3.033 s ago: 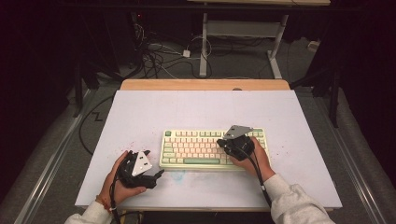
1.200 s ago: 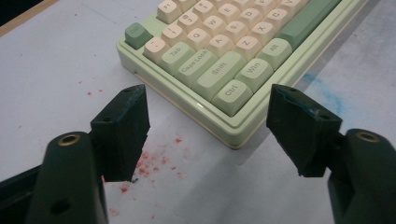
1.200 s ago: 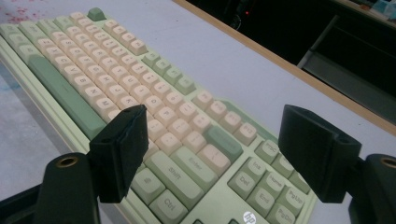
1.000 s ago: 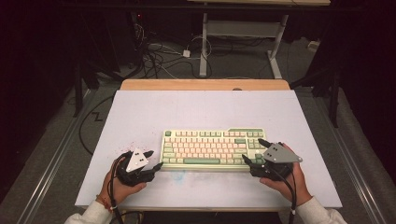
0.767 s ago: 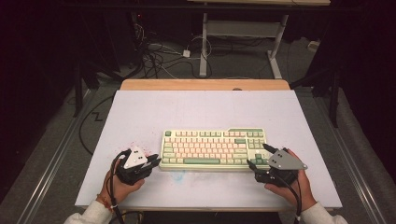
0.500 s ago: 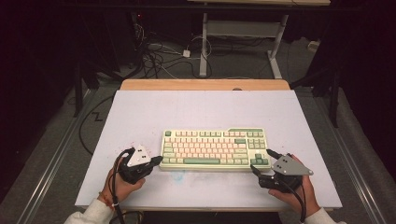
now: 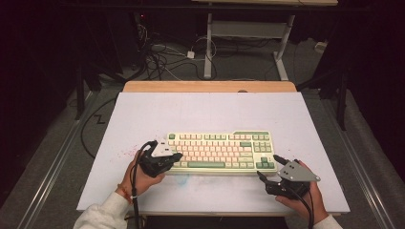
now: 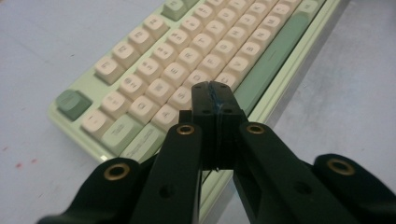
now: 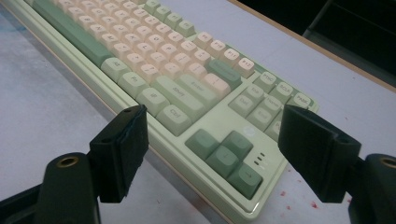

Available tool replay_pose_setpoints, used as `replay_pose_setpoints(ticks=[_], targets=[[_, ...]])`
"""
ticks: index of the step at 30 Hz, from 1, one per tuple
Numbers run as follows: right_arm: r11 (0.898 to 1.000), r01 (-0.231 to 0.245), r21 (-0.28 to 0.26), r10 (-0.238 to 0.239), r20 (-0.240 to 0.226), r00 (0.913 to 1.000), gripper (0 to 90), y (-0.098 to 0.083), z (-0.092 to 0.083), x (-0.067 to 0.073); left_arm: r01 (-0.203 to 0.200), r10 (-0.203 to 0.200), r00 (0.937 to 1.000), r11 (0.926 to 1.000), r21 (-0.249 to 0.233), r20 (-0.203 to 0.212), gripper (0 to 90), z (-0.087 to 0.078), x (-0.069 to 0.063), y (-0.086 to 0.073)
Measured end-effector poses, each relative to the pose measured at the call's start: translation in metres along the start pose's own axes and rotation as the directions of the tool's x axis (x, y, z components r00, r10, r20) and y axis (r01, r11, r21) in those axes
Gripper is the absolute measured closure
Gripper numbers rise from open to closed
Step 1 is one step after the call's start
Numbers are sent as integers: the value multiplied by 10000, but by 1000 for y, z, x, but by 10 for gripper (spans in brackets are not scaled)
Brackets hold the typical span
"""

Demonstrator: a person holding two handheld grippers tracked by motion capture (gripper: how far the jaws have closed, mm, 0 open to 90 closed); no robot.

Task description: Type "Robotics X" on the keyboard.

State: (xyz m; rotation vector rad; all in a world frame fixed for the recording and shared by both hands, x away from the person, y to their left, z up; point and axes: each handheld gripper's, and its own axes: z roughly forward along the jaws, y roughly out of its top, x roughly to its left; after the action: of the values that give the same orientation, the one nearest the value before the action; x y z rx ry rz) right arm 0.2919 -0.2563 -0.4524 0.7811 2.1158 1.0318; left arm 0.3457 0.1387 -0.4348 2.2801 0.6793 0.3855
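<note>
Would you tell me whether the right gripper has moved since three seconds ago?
Yes. The right gripper has left the keyboard's right-hand keys and now sits off its near right corner.

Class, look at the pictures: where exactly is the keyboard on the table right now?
In the high view, the pale green keyboard with cream keys lies near the white table's front edge, between the left gripper and right gripper.

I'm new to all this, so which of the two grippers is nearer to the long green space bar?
Left. The left gripper, jaws shut, is over the keyboard's lower-left keys, just left of the space bar. The right gripper, jaws open, sits off the keyboard's bottom-right corner, farther away.
</note>
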Motion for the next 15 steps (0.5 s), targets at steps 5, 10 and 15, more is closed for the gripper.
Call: replay_pose_setpoints(ticks=[5, 10, 15], targets=[[9999, 100, 56, -100, -6, 10000, 247, 0, 2, 1, -364, 359, 9991, 9991, 223, 243, 876, 17, -7, 18], [9994, 313, 114, -313, 2, 9995, 247, -1, 3, 3, -754, 736, 9964, 9962, 441, 425, 876, 32, -12, 33], [9994, 295, 156, -295, -6, 9996, 247, -2, 3, 2, -974, 937, 9938, 9933, 622, 603, 876, 45, -16, 42]])
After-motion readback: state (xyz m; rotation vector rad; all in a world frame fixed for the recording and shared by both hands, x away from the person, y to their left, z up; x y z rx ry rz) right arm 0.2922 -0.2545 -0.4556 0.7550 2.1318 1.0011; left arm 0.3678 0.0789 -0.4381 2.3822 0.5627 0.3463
